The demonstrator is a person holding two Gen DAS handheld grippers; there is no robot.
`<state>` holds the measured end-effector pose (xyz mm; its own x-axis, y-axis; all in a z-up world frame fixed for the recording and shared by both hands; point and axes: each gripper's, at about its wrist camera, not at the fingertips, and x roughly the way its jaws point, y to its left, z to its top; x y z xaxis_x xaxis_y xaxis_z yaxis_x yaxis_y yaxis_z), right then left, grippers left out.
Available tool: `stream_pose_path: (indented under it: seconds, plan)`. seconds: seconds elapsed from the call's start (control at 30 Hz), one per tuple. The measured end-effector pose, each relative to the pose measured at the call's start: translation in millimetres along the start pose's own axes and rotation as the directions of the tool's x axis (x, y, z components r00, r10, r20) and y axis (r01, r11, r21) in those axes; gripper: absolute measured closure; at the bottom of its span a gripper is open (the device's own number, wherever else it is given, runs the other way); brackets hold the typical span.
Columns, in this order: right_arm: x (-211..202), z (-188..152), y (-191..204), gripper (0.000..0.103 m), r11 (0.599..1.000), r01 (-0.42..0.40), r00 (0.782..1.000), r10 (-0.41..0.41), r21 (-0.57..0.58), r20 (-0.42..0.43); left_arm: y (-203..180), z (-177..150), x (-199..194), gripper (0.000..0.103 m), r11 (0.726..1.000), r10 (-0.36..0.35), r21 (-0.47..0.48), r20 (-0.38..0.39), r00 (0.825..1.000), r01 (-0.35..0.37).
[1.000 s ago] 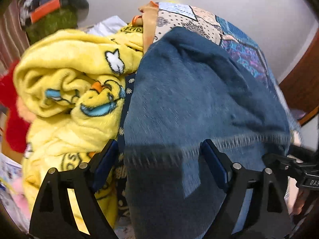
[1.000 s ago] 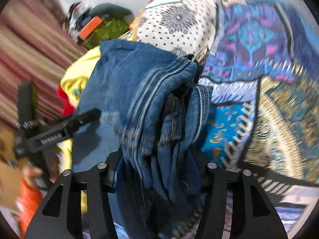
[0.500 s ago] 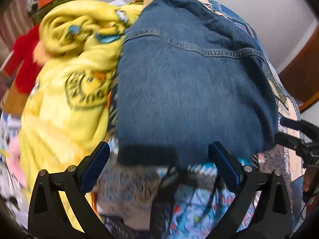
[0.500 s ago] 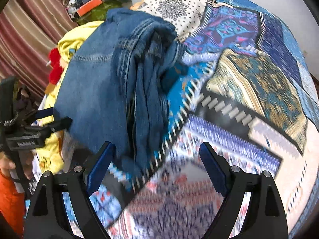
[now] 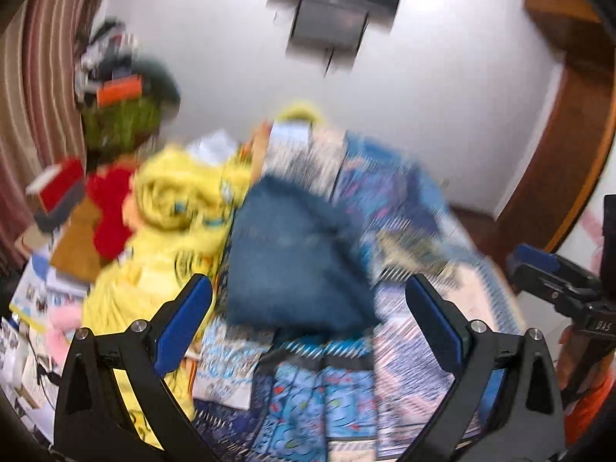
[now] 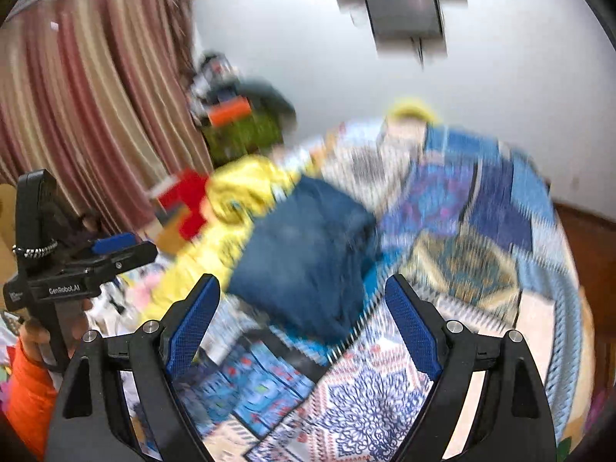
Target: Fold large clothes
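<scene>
The folded jeans (image 5: pixel 292 265) sit on the patterned bedspread (image 5: pixel 419 346), ahead of and well clear of both sets of jaws, so the fold looks done. Left gripper (image 5: pixel 308 308) and right gripper (image 6: pixel 302 310) are both released, holding nothing. A yellow blanket (image 5: pixel 173 208) lies bunched just left of the jeans, crowding that side.

Patchwork-covered bed (image 6: pixel 481 238) bears folded jeans (image 6: pixel 308 254) beside yellow blanket (image 5: pixel 173 208).

— What do my left gripper (image 5: pixel 308 308) and right gripper (image 6: pixel 302 306) look like?
— Black angular frames, silver screws, blue textured pads (image 6: pixel 192 327), white lettering along the side, and my orange sleeve (image 6: pixel 27 396) beneath the handle
</scene>
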<state>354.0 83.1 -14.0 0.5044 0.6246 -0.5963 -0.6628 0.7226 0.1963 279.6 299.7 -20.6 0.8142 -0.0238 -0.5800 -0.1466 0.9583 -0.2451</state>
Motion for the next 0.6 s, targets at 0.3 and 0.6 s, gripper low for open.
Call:
stream_pose_path:
  seconds: [0.3,0.6]
  plan:
    - [-125.7,-2.9,63.7,0.017,0.995,-0.006,0.932,0.04,-0.095,0.36,-63.6,-9.1,-134.1,0.002,0.994,-0.03,0.105,0.355,0.934,-0.007]
    - [-151.4,-38.7,85.9,0.003,0.995,0.085,0.886,-0.051,-0.054,0.46,-98.7,-57.0,-180.3,0.002,0.987,0.017,0.133,0.489,0.872,-0.094]
